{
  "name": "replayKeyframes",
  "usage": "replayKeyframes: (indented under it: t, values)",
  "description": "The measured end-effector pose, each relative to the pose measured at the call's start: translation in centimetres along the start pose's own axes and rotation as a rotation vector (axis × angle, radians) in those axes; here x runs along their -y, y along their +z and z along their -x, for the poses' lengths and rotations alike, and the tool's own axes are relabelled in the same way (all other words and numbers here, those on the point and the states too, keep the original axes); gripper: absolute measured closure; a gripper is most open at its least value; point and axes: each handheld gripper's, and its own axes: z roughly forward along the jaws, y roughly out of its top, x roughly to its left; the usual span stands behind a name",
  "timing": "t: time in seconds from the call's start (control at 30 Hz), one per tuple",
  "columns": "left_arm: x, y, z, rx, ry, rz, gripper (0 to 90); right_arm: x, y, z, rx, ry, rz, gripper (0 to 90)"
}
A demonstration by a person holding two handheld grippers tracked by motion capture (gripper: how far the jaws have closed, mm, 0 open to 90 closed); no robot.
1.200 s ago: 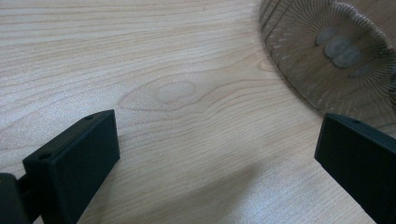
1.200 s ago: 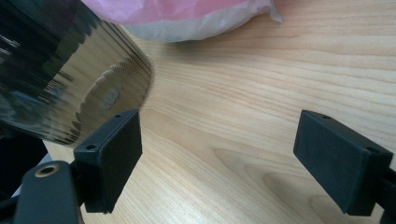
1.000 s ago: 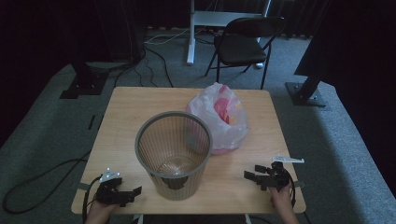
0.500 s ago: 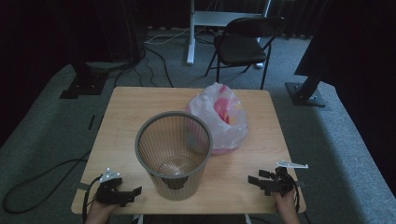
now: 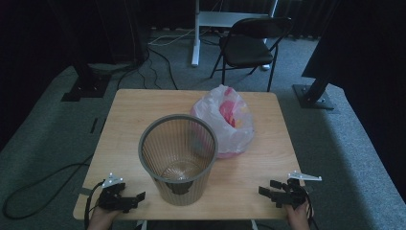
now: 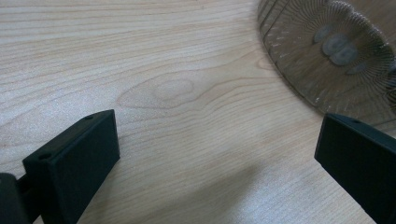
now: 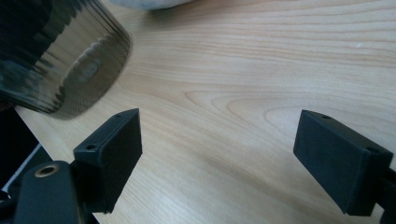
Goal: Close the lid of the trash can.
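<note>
Two claws sit low at the near edge of the wooden surface (image 5: 143,103), one at each corner, each gripped by a hand that comes in from the bottom of the high view; the left claw (image 5: 136,197) rests near the front left corner with its jaws pointing right, toward the base of the mesh wastebasket (image 5: 177,158); its jaws stand wide apart with nothing between them, and in the left gripper view bare wood grain lies in the gap while the basket's ribbed wall curves in at the upper right (image 6: 334,51); the right claw (image 5: 269,188) lies near the front right corner, jaws pointing left toward the same basket, also spread wide and holding nothing; in the right gripper view the basket (image 7: 60,56) appears at the upper left, tilted by the camera's angle, apart from the jaws; the wastebasket stands upright at the middle of the surface, toward the near side; just behind it to the right sits a translucent plastic bag (image 5: 230,124) with pink and yellow contents, touching or almost touching the basket; beyond the surface, a black folding chair (image 5: 249,43) stands on grey carpet.
</note>
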Motion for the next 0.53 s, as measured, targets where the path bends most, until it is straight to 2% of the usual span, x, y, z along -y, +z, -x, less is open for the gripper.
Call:
replayKeyframes:
  t: [0.53]
  values:
    - [-0.05, 0.07, 0.02, 0.002, 0.006, -0.002, 0.0, 0.44, 0.12, 0.21, -0.008, 0.006, -0.009, 14.7]
